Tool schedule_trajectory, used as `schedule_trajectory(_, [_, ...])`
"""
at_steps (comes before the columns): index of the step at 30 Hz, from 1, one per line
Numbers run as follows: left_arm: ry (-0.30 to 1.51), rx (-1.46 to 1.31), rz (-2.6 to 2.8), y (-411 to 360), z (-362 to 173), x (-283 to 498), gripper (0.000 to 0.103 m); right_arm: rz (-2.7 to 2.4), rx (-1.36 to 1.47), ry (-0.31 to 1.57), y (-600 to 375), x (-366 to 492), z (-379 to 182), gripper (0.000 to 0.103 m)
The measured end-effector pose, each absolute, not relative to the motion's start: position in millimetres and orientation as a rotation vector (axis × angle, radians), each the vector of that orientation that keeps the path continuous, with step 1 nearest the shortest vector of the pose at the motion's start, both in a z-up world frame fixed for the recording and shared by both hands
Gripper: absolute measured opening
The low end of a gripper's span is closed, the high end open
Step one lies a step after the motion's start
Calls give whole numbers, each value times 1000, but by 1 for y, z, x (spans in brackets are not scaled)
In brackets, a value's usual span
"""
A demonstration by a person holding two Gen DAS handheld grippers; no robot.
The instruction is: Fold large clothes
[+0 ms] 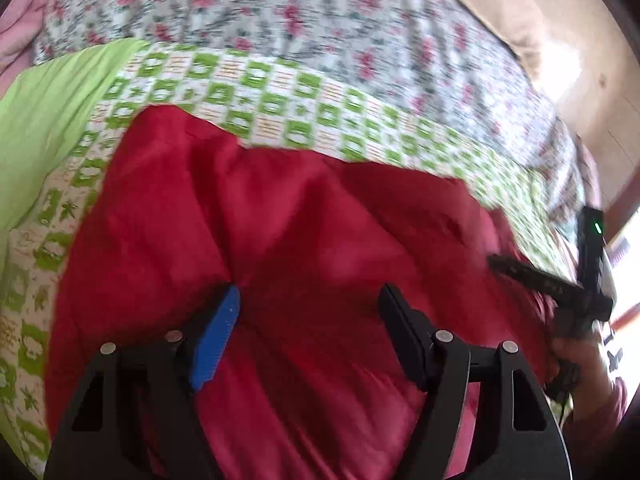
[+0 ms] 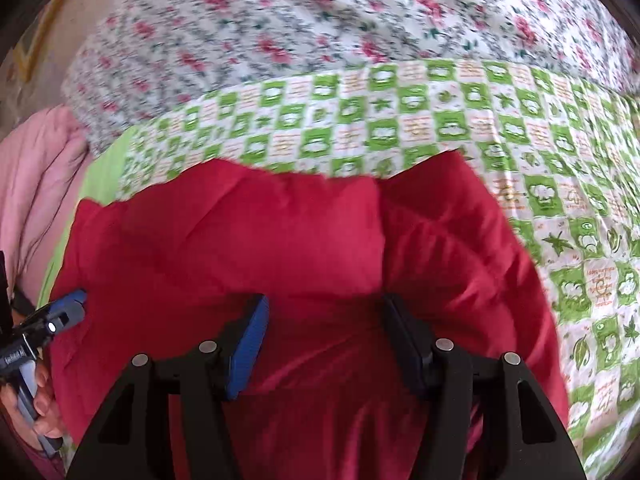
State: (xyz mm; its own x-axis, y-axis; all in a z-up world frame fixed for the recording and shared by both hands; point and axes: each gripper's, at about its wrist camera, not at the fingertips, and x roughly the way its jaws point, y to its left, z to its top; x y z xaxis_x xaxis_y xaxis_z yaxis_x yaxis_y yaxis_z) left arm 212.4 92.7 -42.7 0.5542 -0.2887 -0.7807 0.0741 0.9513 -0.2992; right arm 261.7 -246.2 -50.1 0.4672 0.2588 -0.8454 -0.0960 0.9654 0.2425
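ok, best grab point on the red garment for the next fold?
Probably the far edge of the red garment, where it ends on the green checked sheet. The two far corners show as free edges. Both tongs, left and right, are open over its near part, so reach forward over it and pinch one corner each.

Red garment (image 2: 260, 240) lies on the green-checked sheet (image 2: 560, 184) covering the bed.

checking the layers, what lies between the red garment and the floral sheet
A green-and-white checked sheet lies between the red garment and the floral sheet; both wrist views show it.
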Motion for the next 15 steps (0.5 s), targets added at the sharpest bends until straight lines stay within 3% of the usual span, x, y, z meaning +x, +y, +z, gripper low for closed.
schedule_trajectory(3, [987, -257, -160, 105, -55, 235, 65, 189, 219, 1066, -260, 267, -60, 59])
schedule_trajectory(15, [1051, -298, -54, 129, -84, 270, 66, 136, 351, 1040, -287, 272, -73, 55])
